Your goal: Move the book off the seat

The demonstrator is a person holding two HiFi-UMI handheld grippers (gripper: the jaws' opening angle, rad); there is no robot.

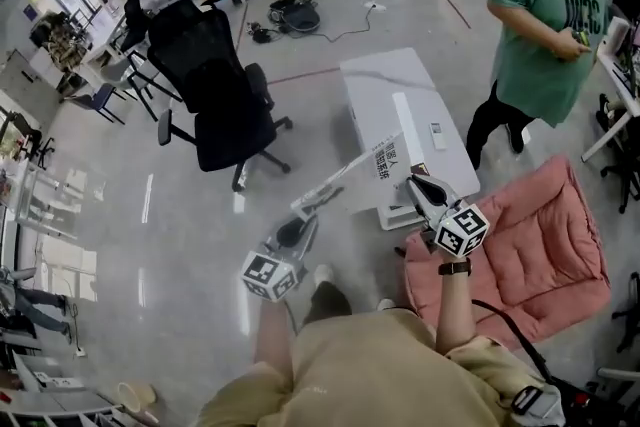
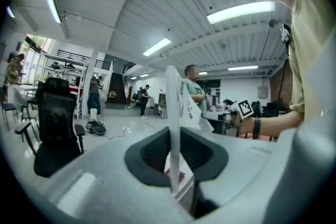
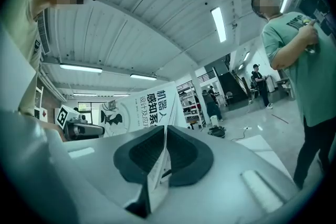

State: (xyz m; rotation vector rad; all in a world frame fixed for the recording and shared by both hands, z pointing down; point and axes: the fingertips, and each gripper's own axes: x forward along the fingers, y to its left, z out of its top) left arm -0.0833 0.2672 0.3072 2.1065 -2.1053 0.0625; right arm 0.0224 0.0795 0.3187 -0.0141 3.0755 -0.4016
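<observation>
Book (image 1: 385, 158) hangs pinched between left gripper (image 1: 318, 203) and right gripper (image 1: 412, 181); both should move together and squeeze tight.

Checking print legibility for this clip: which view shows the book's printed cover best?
The right gripper view: the book turns its cover toward the camera, and the large print is clear. The left gripper view shows the book nearly edge-on. The head view shows it small, from above.
</observation>
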